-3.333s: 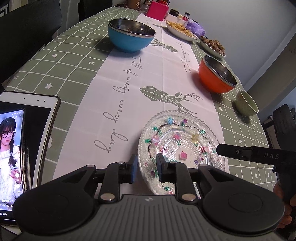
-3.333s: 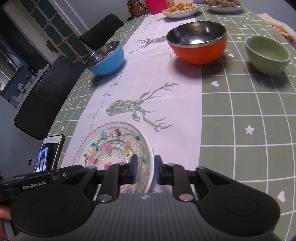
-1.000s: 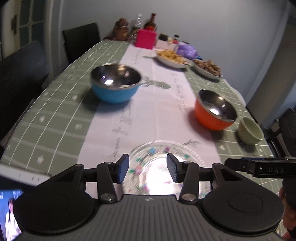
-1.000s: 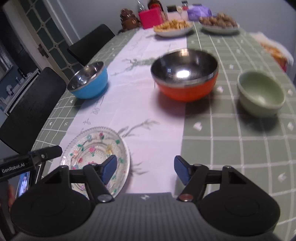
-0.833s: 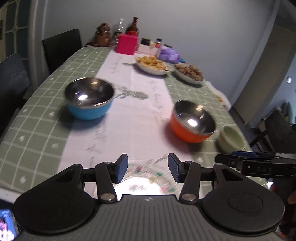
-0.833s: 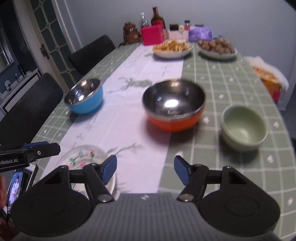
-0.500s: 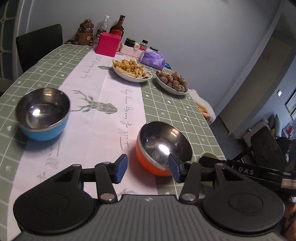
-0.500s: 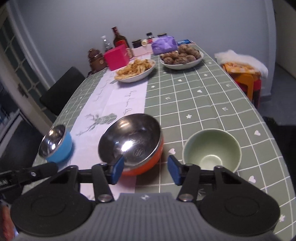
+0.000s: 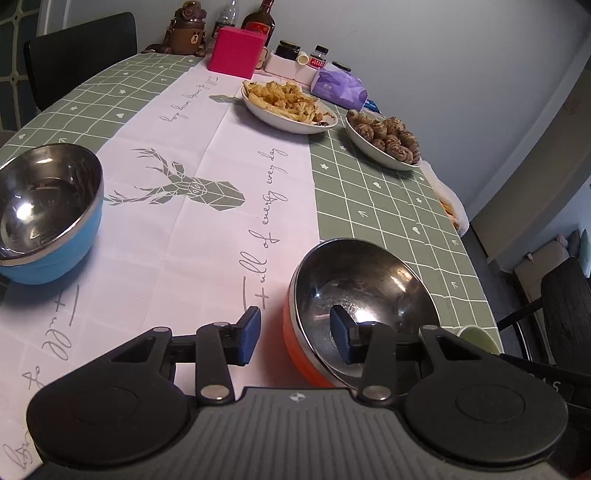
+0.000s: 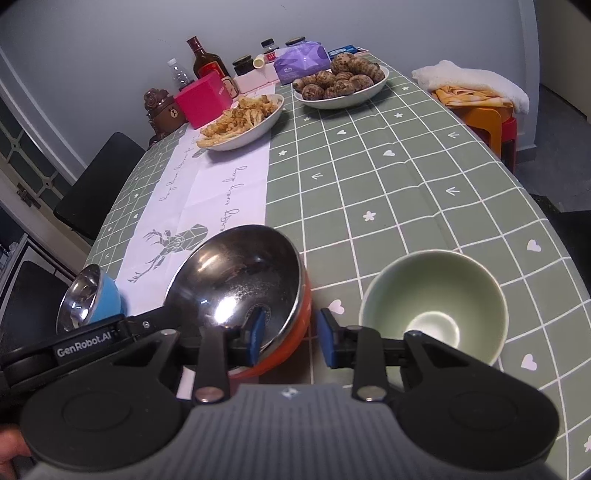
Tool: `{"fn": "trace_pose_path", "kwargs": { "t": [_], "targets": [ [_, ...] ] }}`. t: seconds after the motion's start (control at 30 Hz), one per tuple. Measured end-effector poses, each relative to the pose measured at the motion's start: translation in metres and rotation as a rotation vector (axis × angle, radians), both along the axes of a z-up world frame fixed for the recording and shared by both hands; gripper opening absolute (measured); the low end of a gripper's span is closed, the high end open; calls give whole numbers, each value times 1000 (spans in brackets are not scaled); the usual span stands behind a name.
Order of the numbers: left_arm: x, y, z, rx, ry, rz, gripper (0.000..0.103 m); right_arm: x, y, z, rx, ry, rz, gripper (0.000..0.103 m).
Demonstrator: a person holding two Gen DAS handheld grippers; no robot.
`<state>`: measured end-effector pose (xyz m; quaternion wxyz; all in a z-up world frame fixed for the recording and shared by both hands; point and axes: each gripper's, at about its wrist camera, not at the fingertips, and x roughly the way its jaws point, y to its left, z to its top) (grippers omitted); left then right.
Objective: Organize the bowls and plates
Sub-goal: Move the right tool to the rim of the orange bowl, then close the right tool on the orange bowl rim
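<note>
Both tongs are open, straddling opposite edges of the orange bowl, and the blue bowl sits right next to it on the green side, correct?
Not quite. The bowl beside the orange bowl on the green checks is the pale green bowl, as the right wrist view shows. The blue bowl sits apart, across the white runner. Left tongs and right tongs are open at the orange bowl's rim.

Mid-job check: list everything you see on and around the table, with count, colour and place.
orange bowl: 1, steel-lined, nearest, straddled by both grippers
blue bowl: 1, steel-lined, left
green bowl: 1, right of orange
fries plate: 1, white, far centre
taro plate: 1, white, far right
pink box: 1, far end
purple pack: 1, far end
bear jar: 1, brown, far corner
bottles and jars: several, far end
chairs: black, left side
left gripper: open
right gripper: open
</note>
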<state>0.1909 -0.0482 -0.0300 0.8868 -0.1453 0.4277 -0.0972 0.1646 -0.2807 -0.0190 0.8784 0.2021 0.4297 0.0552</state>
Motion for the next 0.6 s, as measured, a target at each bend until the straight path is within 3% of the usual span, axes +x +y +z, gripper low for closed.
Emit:
{"fn": "trace_pose_path", "kwargs": {
  "t": [0.23, 0.4, 0.6],
  "targets": [
    [4, -8, -6, 31, 6, -10, 33, 8, -1, -7, 12, 16, 3, 27],
    [4, -10, -3, 51, -6, -30, 17, 11, -1, -12, 33, 22, 8, 21],
    [-1, -15, 3, 75, -9, -46, 15, 11, -1, -11, 32, 26, 3, 14]
  ]
}}
